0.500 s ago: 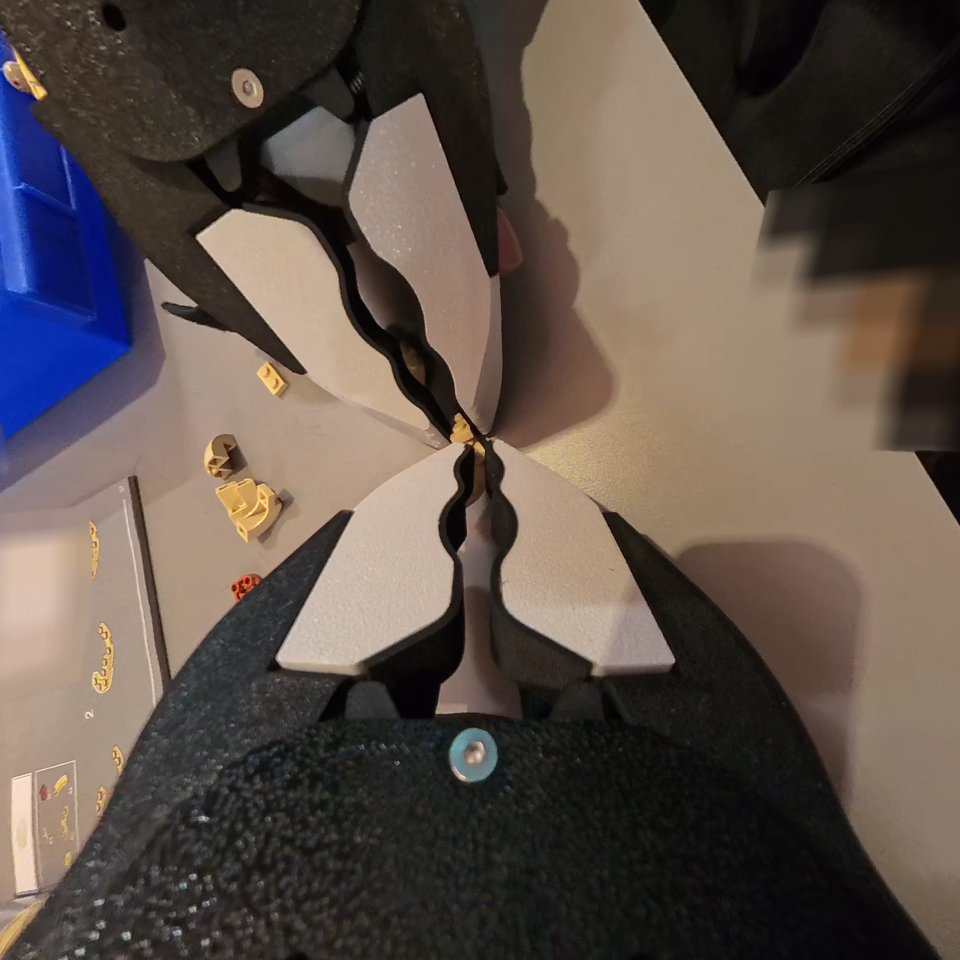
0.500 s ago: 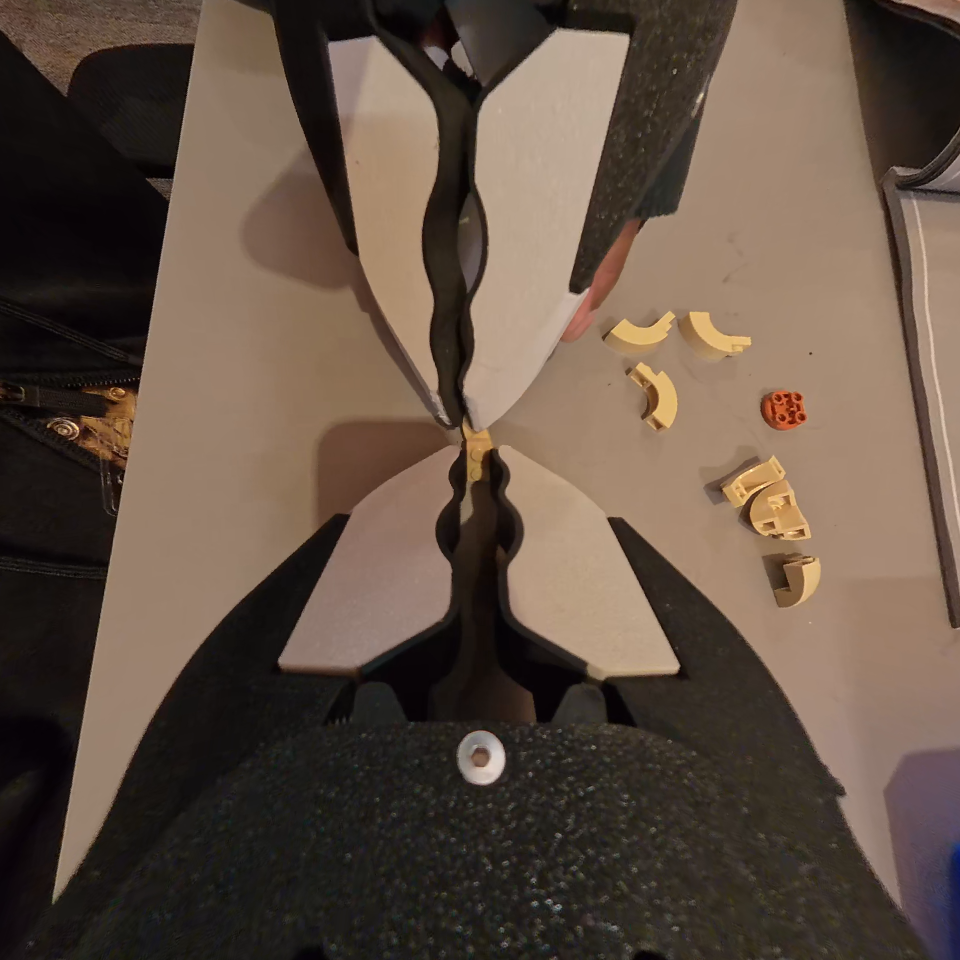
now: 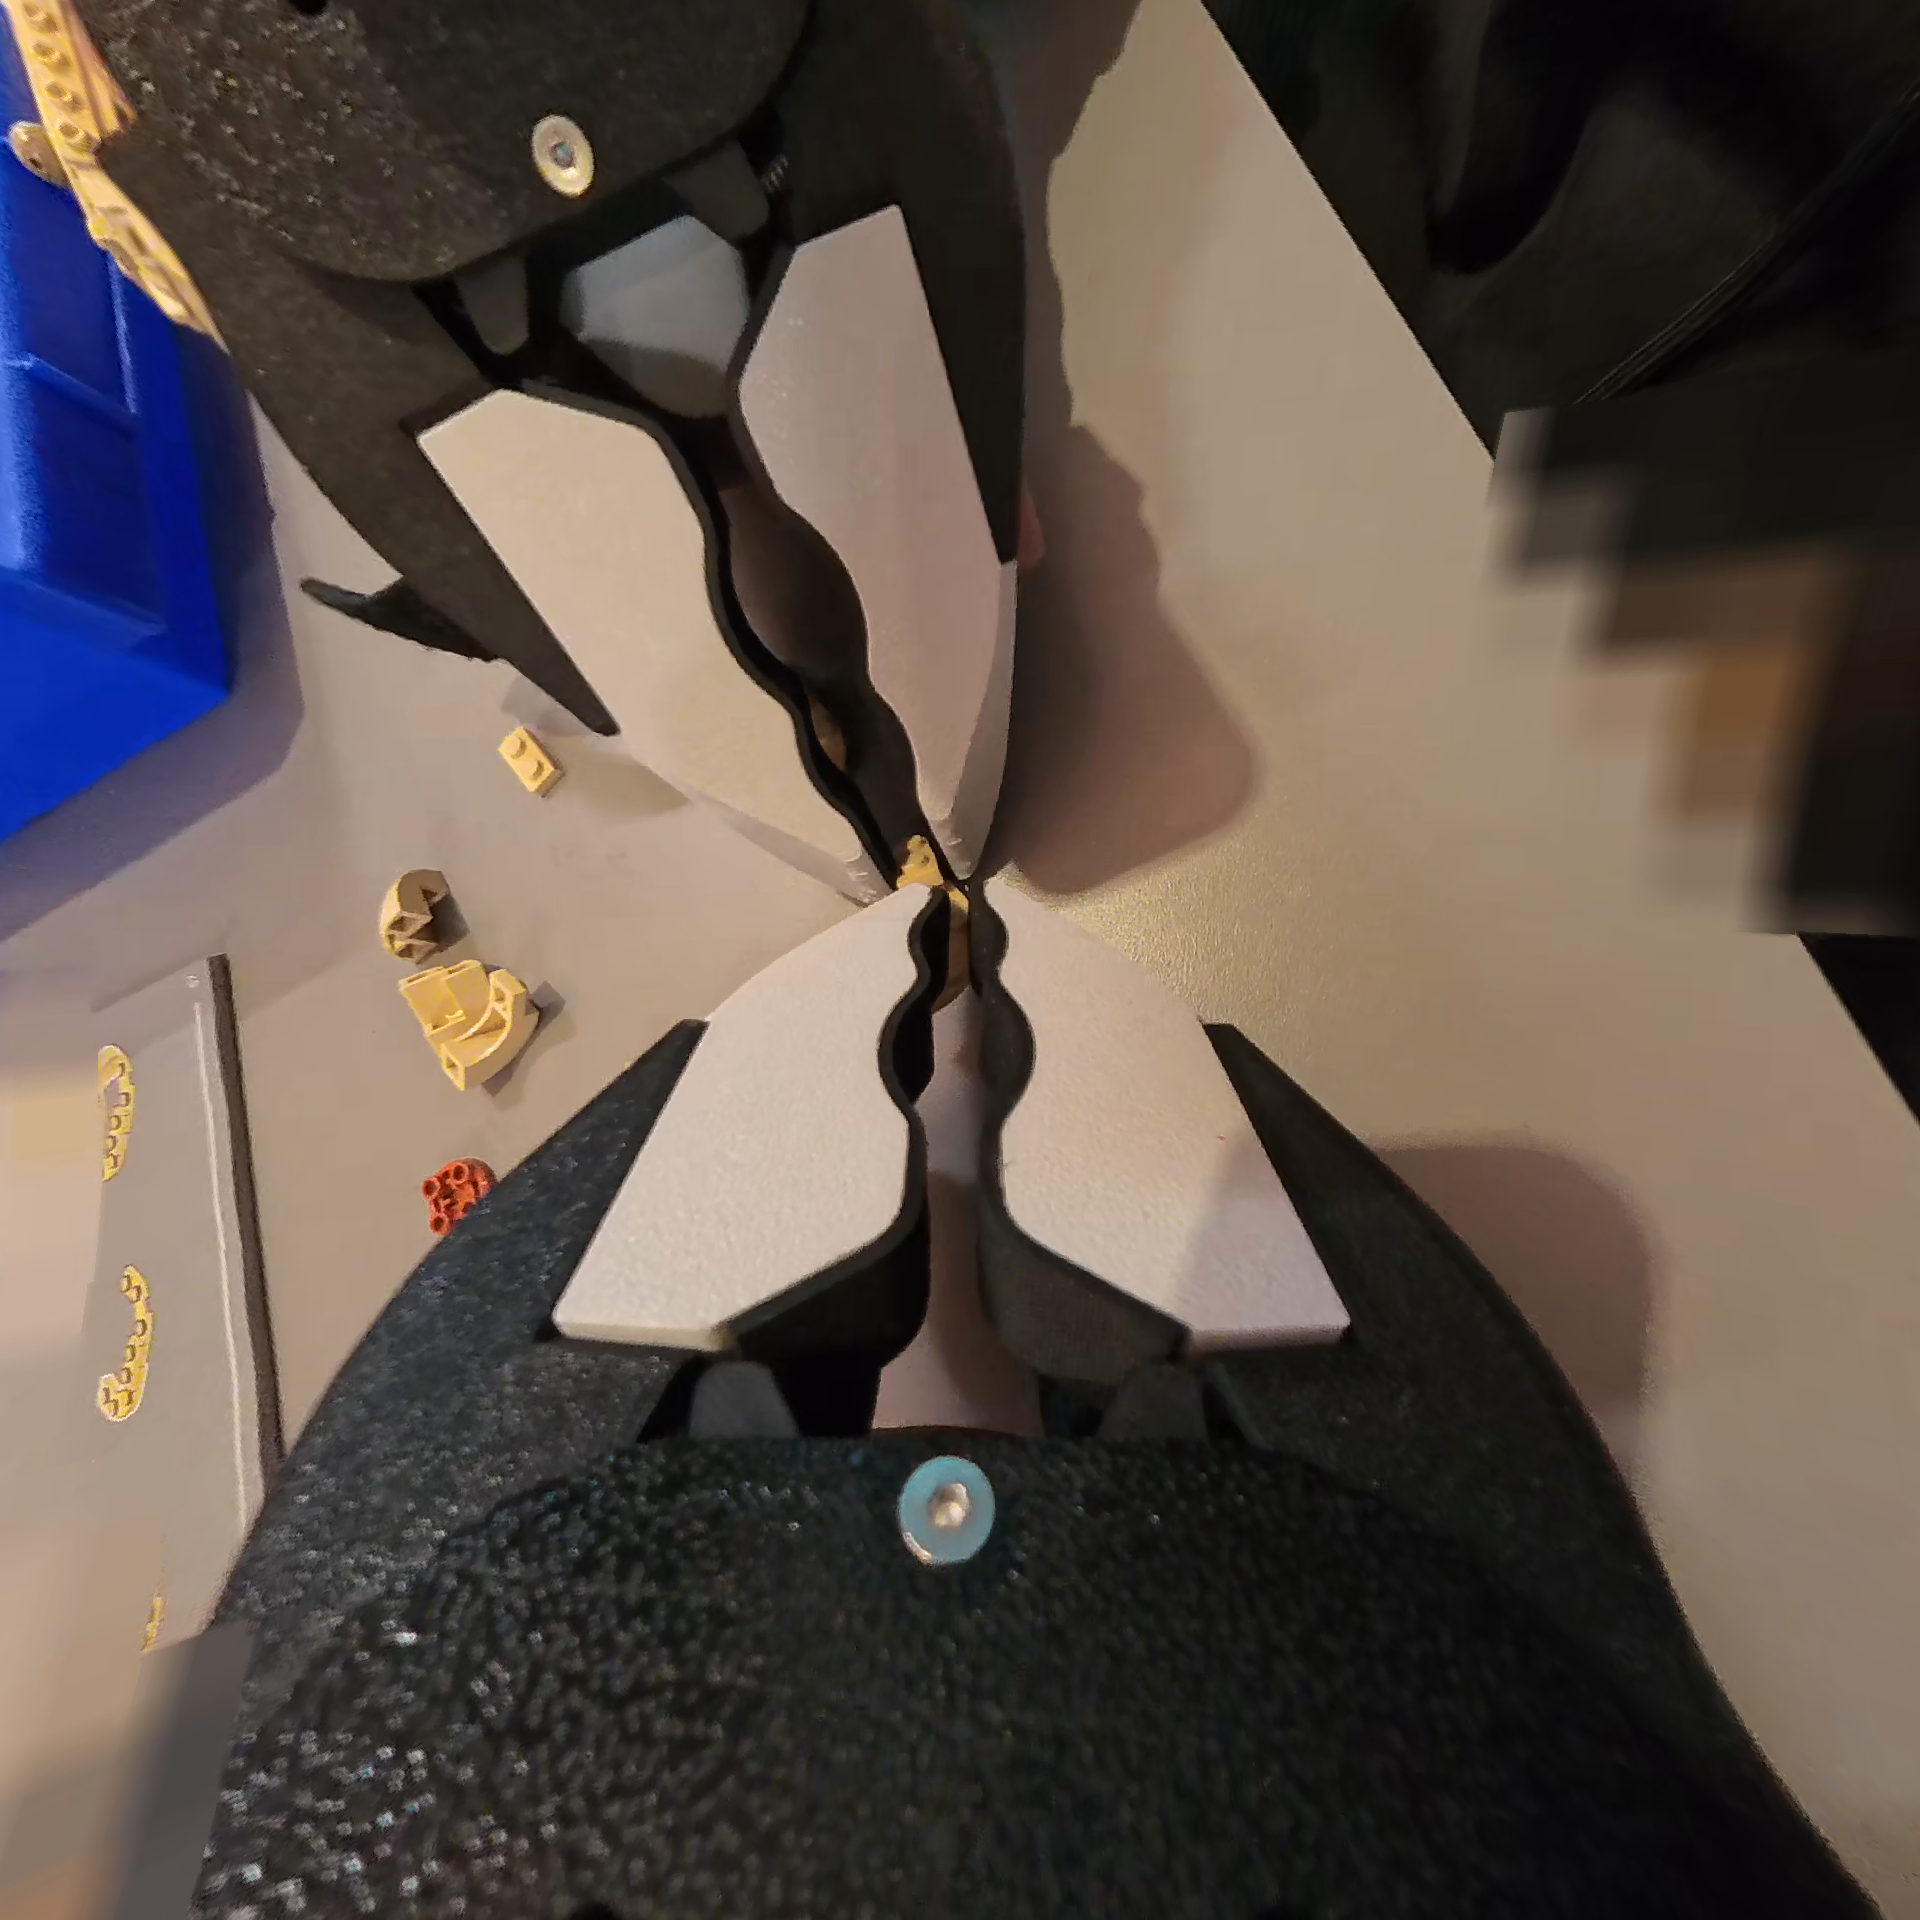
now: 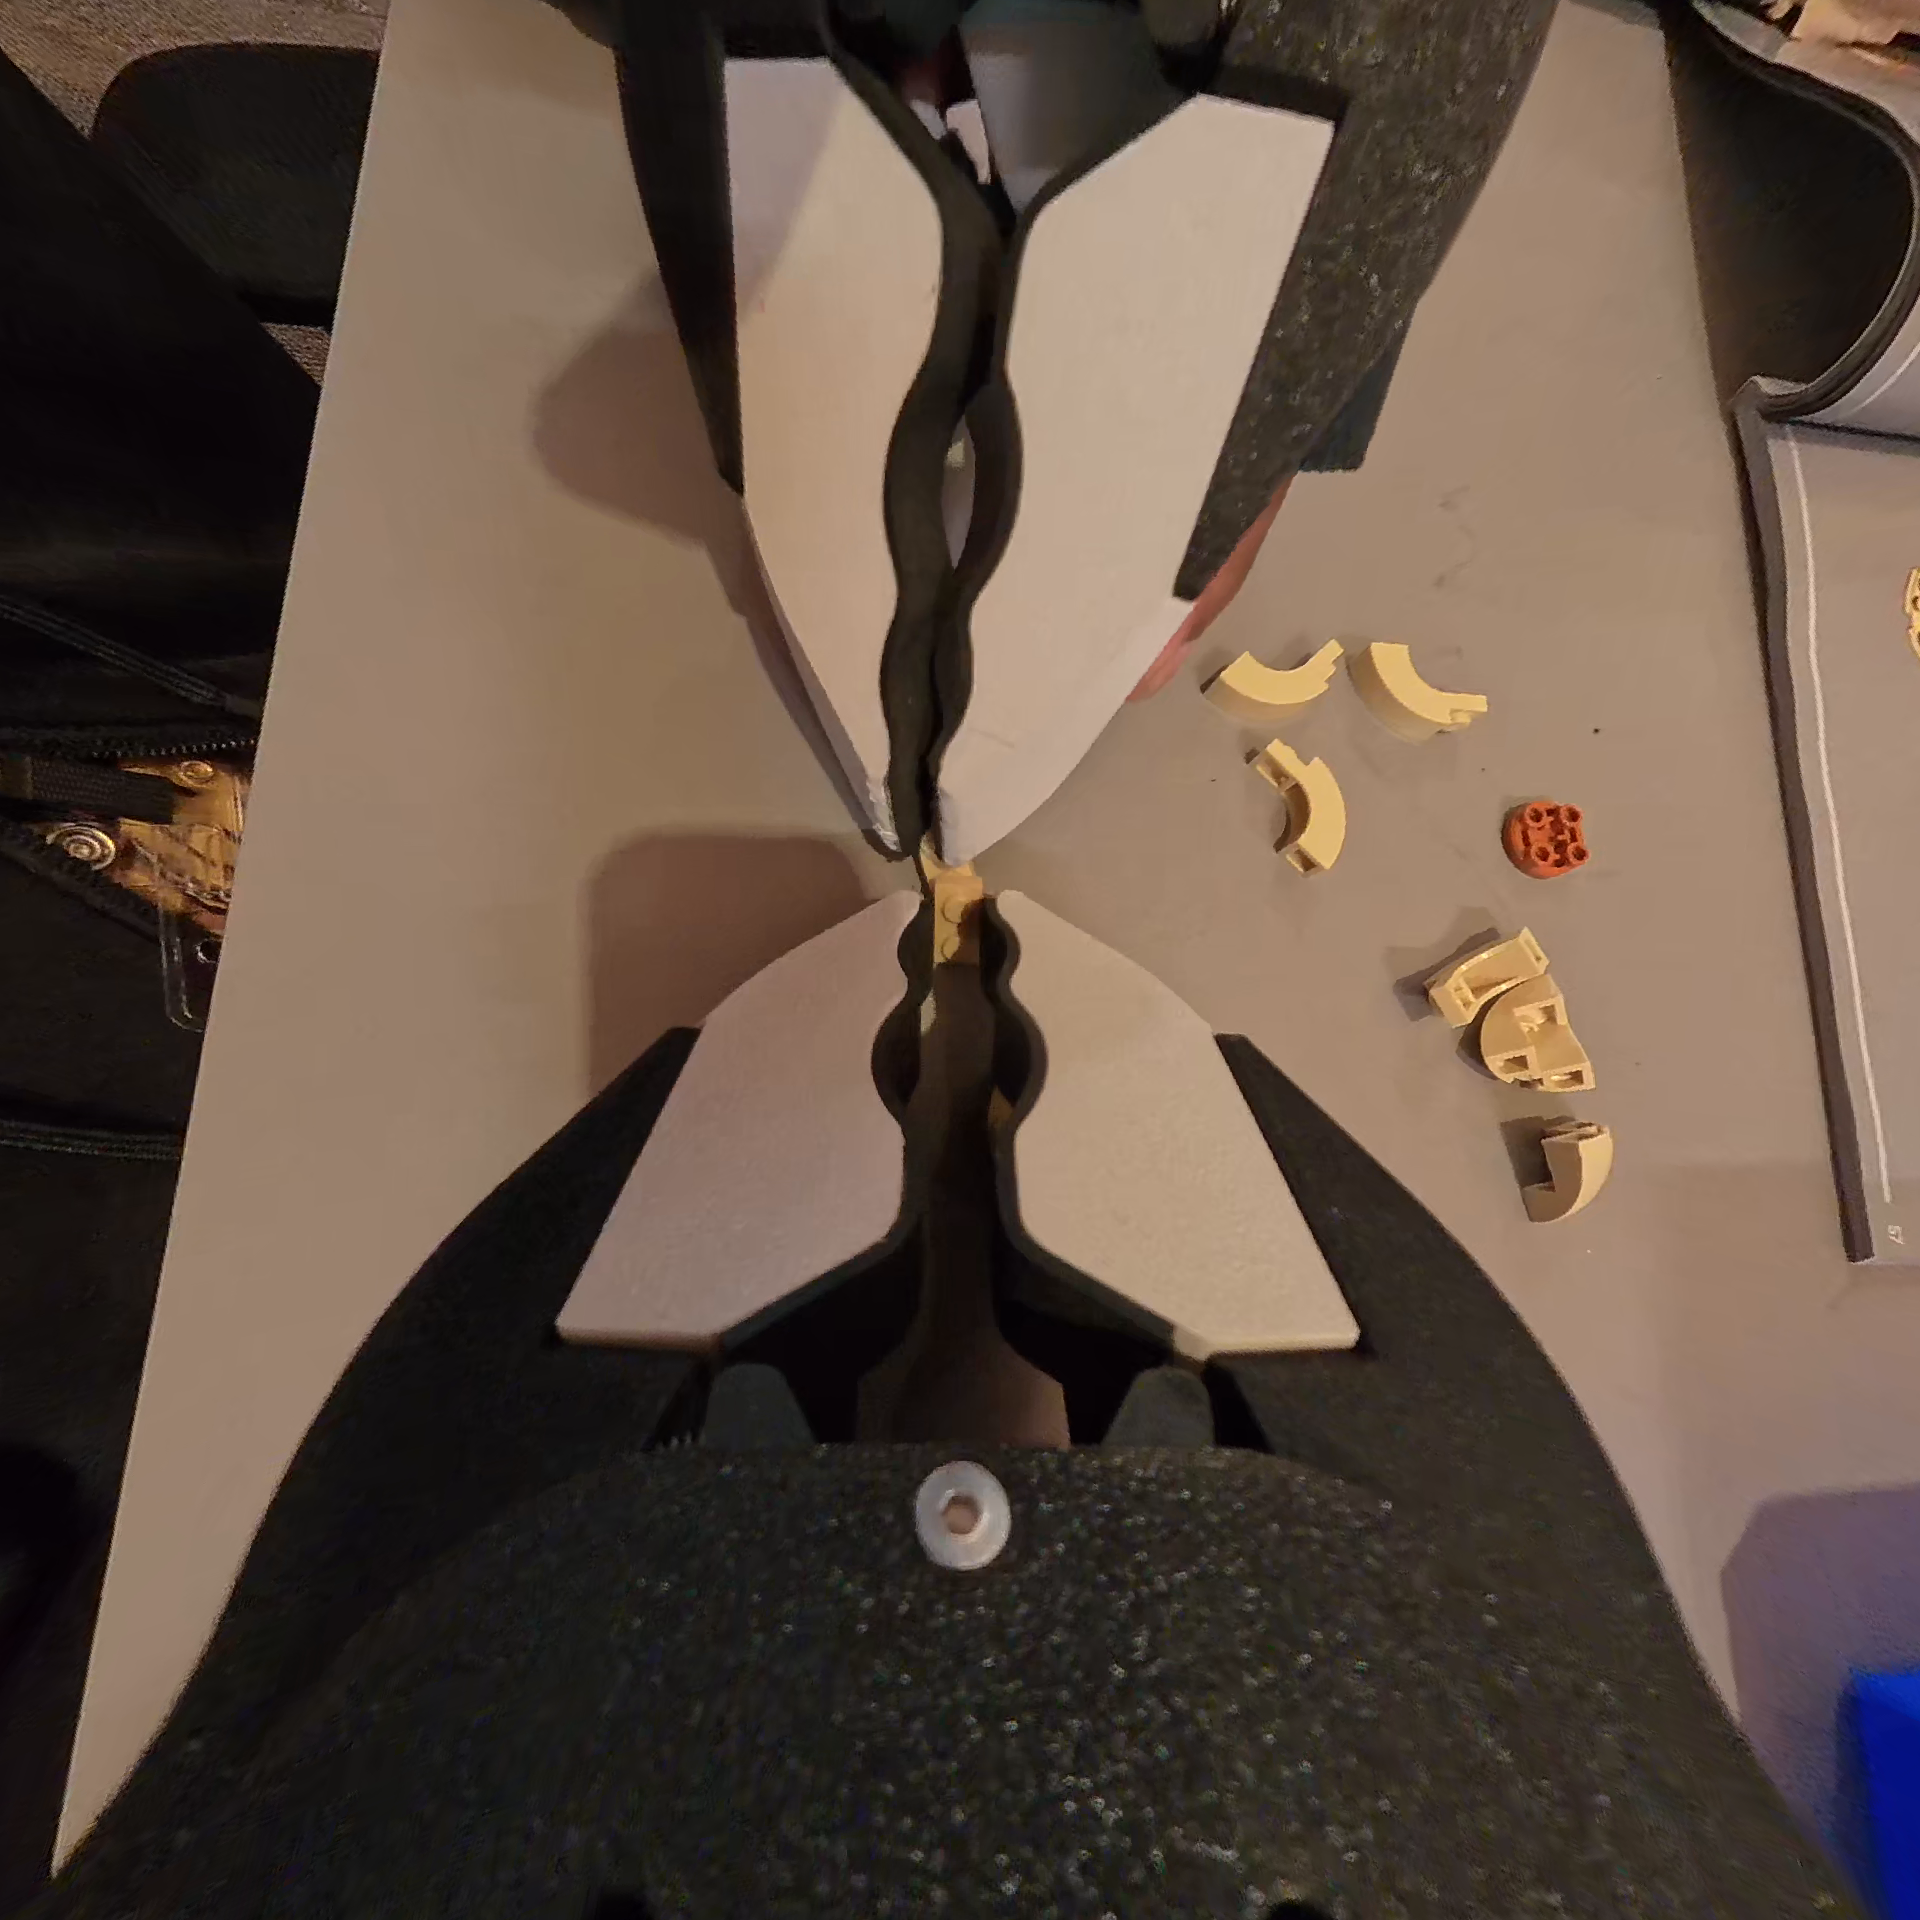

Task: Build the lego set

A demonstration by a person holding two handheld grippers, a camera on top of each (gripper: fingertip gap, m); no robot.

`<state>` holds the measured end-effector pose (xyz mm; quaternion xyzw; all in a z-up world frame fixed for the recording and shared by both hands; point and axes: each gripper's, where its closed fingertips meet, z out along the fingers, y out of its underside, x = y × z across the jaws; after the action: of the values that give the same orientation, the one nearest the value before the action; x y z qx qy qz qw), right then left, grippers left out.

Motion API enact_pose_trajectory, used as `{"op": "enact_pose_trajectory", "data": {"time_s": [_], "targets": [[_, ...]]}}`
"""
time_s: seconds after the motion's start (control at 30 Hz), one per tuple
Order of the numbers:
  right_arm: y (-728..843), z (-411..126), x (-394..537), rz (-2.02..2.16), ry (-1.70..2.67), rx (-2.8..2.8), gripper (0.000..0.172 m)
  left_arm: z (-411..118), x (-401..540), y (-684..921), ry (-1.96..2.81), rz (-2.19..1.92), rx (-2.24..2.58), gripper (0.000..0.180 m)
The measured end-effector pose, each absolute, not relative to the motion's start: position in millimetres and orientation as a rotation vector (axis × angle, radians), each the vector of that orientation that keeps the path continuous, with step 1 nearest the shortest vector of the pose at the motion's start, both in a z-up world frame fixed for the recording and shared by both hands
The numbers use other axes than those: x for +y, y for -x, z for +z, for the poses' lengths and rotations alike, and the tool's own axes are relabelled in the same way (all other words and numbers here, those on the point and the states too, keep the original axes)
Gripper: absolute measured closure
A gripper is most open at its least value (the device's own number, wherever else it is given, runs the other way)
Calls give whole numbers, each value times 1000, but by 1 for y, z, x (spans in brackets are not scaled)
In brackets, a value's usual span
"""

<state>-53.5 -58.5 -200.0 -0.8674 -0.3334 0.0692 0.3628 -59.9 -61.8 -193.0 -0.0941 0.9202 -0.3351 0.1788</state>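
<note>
Hardly anything has shifted since half a second ago: the two grippers still meet tip to tip over the grey table (image 4: 520,623), and the loose bricks lie where they lay.

The right gripper (image 4: 957,920) has its jaws drawn narrow around a small tan studded plate (image 4: 956,920), whose sides sit against the dark pads. The left gripper (image 4: 914,821) comes at it from the far side with its jaws almost closed, pinching a smaller tan piece (image 4: 940,864) that touches the plate's far end. From the left wrist view the same joint shows: the left gripper (image 3: 958,902) is nearly shut on that tan bit (image 3: 954,935), and the right gripper's (image 3: 920,857) tips clamp the plate (image 3: 916,864).

To the side, well apart from the tips, lie tan curved bricks (image 4: 1273,688), a round reddish-brown brick (image 4: 1546,840), a joined pair of tan arches (image 4: 1512,1013) and a darker tan corner piece (image 4: 1558,1164). A flat tan plate (image 3: 530,762) lies alone near the right gripper's body. A blue bin (image 3: 94,499) stands at the table edge, and a grey booklet (image 4: 1860,831) lies beside the bricks.
</note>
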Motion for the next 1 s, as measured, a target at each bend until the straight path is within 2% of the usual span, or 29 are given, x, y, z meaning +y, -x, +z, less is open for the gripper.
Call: {"op": "enact_pose_trajectory", "data": {"time_s": [0.3, 0.6, 0.7, 0.83, 1.0], "targets": [[55, -200, -58, 173, 2244, -843, 164, -197, -55, 61, 357, -1000, 2598, 177], [54, -200, -59, 157, 2240, -838, 164, -190, -47, 57, 502, -977, 2558, 160], [54, -200, -59, 162, 2239, -835, 164, -197, -45, 56, 548, -933, 2597, 160], [54, -199, -60, 174, 2241, -819, 164, -201, -51, 60, 577, -953, 2672, 173], [54, -196, -62, 236, 2238, -781, 164, -200, -49, 57, 490, -847, 2616, 174]]}}
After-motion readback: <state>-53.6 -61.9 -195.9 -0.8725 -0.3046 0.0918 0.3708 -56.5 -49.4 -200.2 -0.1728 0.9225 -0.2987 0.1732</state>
